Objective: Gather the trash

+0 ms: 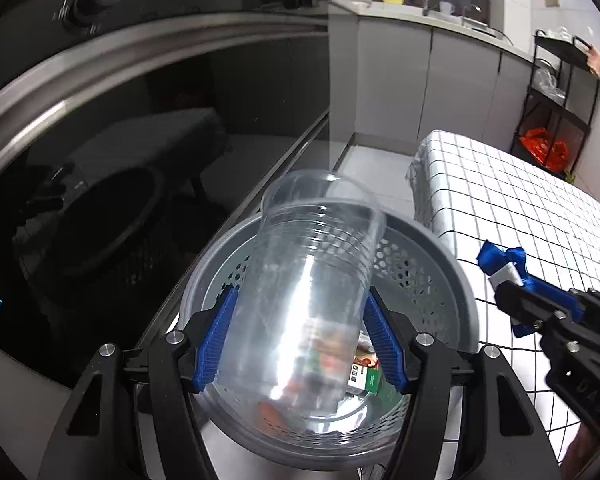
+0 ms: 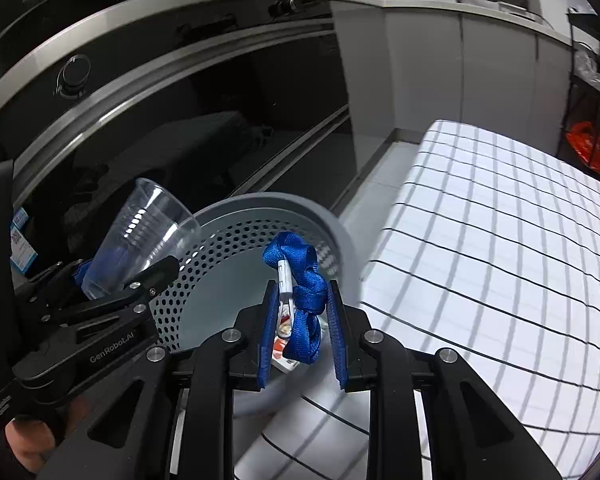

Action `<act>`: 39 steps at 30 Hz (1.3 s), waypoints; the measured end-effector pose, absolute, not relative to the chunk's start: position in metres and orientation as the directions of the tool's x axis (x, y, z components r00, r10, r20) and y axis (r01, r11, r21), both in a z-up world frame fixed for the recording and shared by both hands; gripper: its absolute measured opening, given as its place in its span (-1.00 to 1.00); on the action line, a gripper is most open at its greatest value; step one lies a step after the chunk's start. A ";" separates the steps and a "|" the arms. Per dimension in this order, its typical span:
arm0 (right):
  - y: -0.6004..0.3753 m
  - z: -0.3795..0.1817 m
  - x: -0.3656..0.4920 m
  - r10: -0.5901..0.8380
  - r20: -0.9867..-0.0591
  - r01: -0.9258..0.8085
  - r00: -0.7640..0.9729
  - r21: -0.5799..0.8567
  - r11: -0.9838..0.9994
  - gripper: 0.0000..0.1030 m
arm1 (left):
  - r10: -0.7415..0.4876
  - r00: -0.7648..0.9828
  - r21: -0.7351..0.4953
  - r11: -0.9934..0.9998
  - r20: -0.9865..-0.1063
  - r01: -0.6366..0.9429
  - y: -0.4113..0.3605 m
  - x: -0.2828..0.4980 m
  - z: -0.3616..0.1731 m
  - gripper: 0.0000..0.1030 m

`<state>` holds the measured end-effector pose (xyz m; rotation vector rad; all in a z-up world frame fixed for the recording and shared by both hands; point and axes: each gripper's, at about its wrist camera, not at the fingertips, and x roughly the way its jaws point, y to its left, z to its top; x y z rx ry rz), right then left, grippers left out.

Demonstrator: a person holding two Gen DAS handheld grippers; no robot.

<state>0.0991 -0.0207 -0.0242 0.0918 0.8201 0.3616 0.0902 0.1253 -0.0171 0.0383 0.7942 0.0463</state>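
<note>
My left gripper (image 1: pixel 300 320) is shut on a clear plastic cup (image 1: pixel 316 264) and holds it tilted over the grey perforated trash basket (image 1: pixel 452 280). Wrappers and a small carton (image 1: pixel 366 376) lie in the basket. The cup (image 2: pixel 140 236) and left gripper (image 2: pixel 100 304) also show in the right wrist view. My right gripper (image 2: pixel 302 312) is shut on a blue ribbon lanyard with a white tag (image 2: pixel 306 292), just at the basket's rim (image 2: pixel 336 232). The right gripper (image 1: pixel 540 308) appears at the right in the left wrist view with the ribbon (image 1: pixel 500 260).
A table with a white black-checked cloth (image 2: pixel 500 240) lies right of the basket. A dark glass oven door (image 1: pixel 140 160) is to the left. Grey cabinets (image 1: pixel 392 80) and a black shelf rack (image 1: pixel 560 112) stand behind.
</note>
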 end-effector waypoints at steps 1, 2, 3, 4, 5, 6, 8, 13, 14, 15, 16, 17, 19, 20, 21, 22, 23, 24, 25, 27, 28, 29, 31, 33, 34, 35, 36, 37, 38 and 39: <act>-0.017 -0.027 0.103 0.355 -0.704 -0.286 0.616 0.221 0.933 -0.55 | 0.057 0.694 0.047 0.998 -0.717 -0.033 0.129 0.092 -0.019 0.20; -0.015 -0.029 0.106 0.360 -0.708 -0.292 0.607 0.223 0.930 -0.55 | 0.059 0.692 0.044 0.998 -0.720 -0.039 0.131 0.091 -0.020 0.19; -0.012 -0.031 0.109 0.363 -0.711 -0.298 0.602 0.223 0.928 -0.55 | 0.061 0.687 0.041 0.998 -0.724 -0.045 0.134 0.092 -0.021 0.18; -0.008 -0.033 0.111 0.364 -0.713 -0.301 0.599 0.221 0.928 -0.55 | 0.061 0.684 0.036 0.998 -0.727 -0.050 0.137 0.093 -0.022 0.18; -0.006 -0.034 0.114 0.366 -0.714 -0.303 0.598 0.221 0.927 -0.55 | 0.061 0.682 0.031 0.998 -0.729 -0.056 0.140 0.094 -0.023 0.18; -0.004 -0.036 0.116 0.369 -0.715 -0.306 0.594 0.224 0.925 -0.55 | 0.060 0.680 0.027 0.998 -0.730 -0.060 0.141 0.095 -0.023 0.18; 0.001 -0.039 0.122 0.377 -0.717 -0.311 0.587 0.230 0.922 -0.54 | 0.057 0.677 0.018 0.998 -0.733 -0.064 0.144 0.096 -0.024 0.18; 0.006 -0.038 0.121 0.375 -0.706 -0.313 0.601 0.224 0.923 -0.11 | 0.058 0.675 0.010 0.997 -0.735 -0.075 0.149 0.094 -0.024 0.26; 0.005 -0.036 0.120 0.372 -0.700 -0.309 0.610 0.223 0.925 0.00 | 0.058 0.676 0.008 0.997 -0.734 -0.077 0.149 0.093 -0.024 0.32; 0.004 -0.035 0.119 0.373 -0.697 -0.306 0.613 0.226 0.925 0.01 | 0.058 0.678 0.006 0.997 -0.733 -0.079 0.150 0.093 -0.024 0.37; 0.003 -0.035 0.119 0.374 -0.696 -0.305 0.613 0.228 0.925 0.01 | 0.058 0.680 0.006 0.997 -0.731 -0.080 0.151 0.092 -0.023 0.37; 0.002 -0.035 0.118 0.373 -0.696 -0.302 0.614 0.229 0.925 0.01 | 0.058 0.681 0.005 0.997 -0.730 -0.079 0.152 0.092 -0.023 0.38; 0.000 -0.034 0.117 0.370 -0.697 -0.299 0.614 0.228 0.927 0.01 | 0.060 0.683 0.007 0.997 -0.728 -0.079 0.151 0.092 -0.022 0.38; 0.000 -0.034 0.117 0.368 -0.697 -0.296 0.616 0.228 0.927 0.01 | 0.060 0.684 0.008 0.997 -0.727 -0.079 0.151 0.092 -0.022 0.38; -0.001 -0.034 0.116 0.366 -0.696 -0.293 0.617 0.228 0.928 0.01 | 0.060 0.687 0.008 0.997 -0.724 -0.079 0.150 0.092 -0.021 0.38; -0.001 -0.034 0.115 0.365 -0.696 -0.291 0.618 0.229 0.929 0.01 | 0.060 0.689 0.008 0.997 -0.723 -0.078 0.150 0.092 -0.021 0.38; -0.002 -0.034 0.114 0.364 -0.696 -0.289 0.619 0.228 0.930 0.01 | 0.059 0.690 0.007 0.997 -0.721 -0.078 0.150 0.092 -0.020 0.38; -0.002 -0.034 0.114 0.361 -0.696 -0.287 0.621 0.227 0.931 0.01 | 0.059 0.693 0.007 0.997 -0.718 -0.078 0.149 0.091 -0.019 0.41; -0.003 -0.034 0.113 0.357 -0.695 -0.284 0.624 0.224 0.932 0.01 | 0.060 0.696 0.008 0.997 -0.716 -0.079 0.148 0.091 -0.019 0.42; -0.004 -0.034 0.111 0.345 -0.696 -0.276 0.630 0.215 0.937 0.01 | 0.066 0.703 0.013 0.997 -0.709 -0.080 0.147 0.090 -0.016 0.49; -0.005 -0.034 0.109 0.337 -0.695 -0.270 0.635 0.209 0.940 0.01 | 0.068 0.707 0.016 0.997 -0.704 -0.080 0.147 0.089 -0.015 0.52; -0.005 -0.034 0.109 0.330 -0.695 -0.264 0.639 0.204 0.943 0.01 | 0.072 0.713 0.019 0.996 -0.697 -0.083 0.146 0.087 -0.013 0.60; -0.006 -0.034 0.106 0.321 -0.693 -0.253 0.645 0.202 0.946 0.01 | 0.076 0.719 0.019 0.996 -0.691 -0.088 0.147 0.085 -0.011 0.64; -0.007 -0.034 0.103 0.308 -0.694 -0.240 0.651 0.196 0.951 0.01 | 0.073 0.721 0.011 0.996 -0.690 -0.091 0.147 0.084 -0.009 0.64; -0.007 -0.033 0.102 0.302 -0.693 -0.235 0.654 0.193 0.953 0.01 | 0.071 0.722 0.007 0.996 -0.689 -0.092 0.147 0.083 -0.007 0.64; -0.007 -0.033 0.100 0.299 -0.694 -0.232 0.655 0.192 0.954 0.06 | 0.069 0.724 0.004 0.996 -0.687 -0.091 0.147 0.082 -0.006 0.64; -0.007 -0.033 0.098 0.295 -0.695 -0.229 0.656 0.189 0.955 0.15 | 0.068 0.726 0.003 0.996 -0.684 -0.091 0.147 0.081 -0.005 0.64; -0.007 -0.033 0.096 0.290 -0.695 -0.225 0.658 0.185 0.956 0.19 | 0.067 0.730 0.003 0.996 -0.681 -0.090 0.146 0.080 -0.003 0.65; -0.007 -0.032 0.093 0.281 -0.694 -0.220 0.663 0.179 0.959 0.20 | 0.067 0.733 0.002 0.996 -0.677 -0.088 0.145 0.078 -0.002 0.69; -0.006 -0.031 0.091 0.274 -0.694 -0.216 0.666 0.172 0.961 0.20 | 0.065 0.738 0.001 0.996 -0.672 -0.086 0.144 0.075 0.000 0.74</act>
